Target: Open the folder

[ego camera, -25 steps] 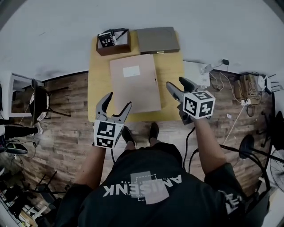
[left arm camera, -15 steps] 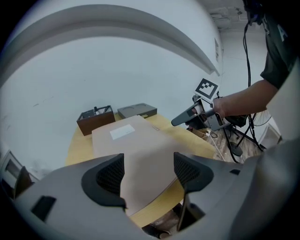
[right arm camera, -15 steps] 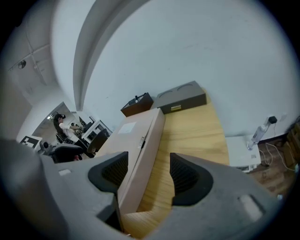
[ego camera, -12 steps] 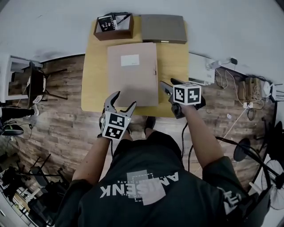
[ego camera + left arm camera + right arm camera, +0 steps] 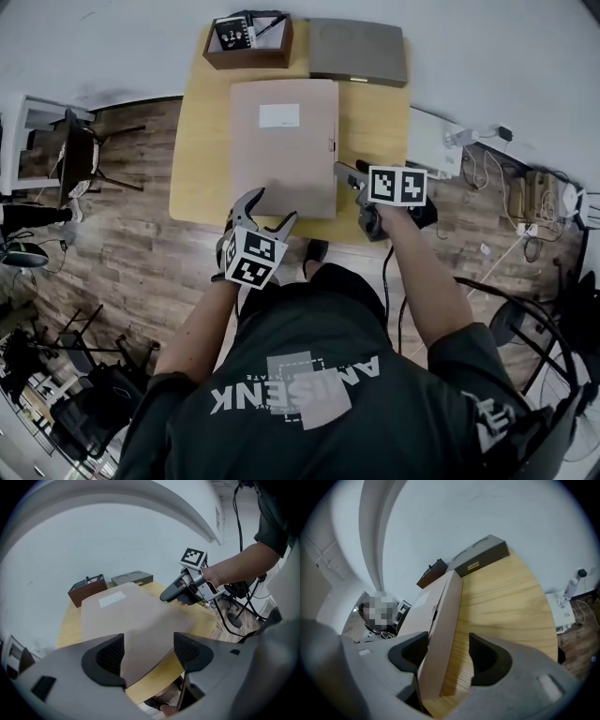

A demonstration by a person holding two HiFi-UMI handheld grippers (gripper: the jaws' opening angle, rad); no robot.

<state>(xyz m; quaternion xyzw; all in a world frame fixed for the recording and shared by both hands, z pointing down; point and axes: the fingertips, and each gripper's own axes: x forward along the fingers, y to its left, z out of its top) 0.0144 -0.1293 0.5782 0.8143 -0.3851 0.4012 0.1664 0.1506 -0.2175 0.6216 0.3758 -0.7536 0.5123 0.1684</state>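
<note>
A flat beige folder (image 5: 281, 150) with a white label (image 5: 279, 115) lies shut on the yellow wooden table (image 5: 202, 141). My left gripper (image 5: 272, 212) is open at the folder's near edge, and in the left gripper view the folder (image 5: 131, 616) lies just beyond its spread jaws (image 5: 149, 653). My right gripper (image 5: 349, 176) is open at the folder's right edge near the front corner. Seen from the right gripper view, the folder's side (image 5: 446, 616) stands between the open jaws (image 5: 445, 656), closer to the left pad. The right gripper (image 5: 180, 588) also shows in the left gripper view.
A brown wooden box (image 5: 248, 42) holding pens and a card stands at the table's far left. A grey flat case (image 5: 358, 52) lies next to it at the far right. A white unit (image 5: 427, 141) with cables stands right of the table, and a chair (image 5: 80, 159) to the left.
Both grippers have moved forward from the table's near side to the folder. The left reached its near edge. The right closed in on its right edge, now between the jaws.
</note>
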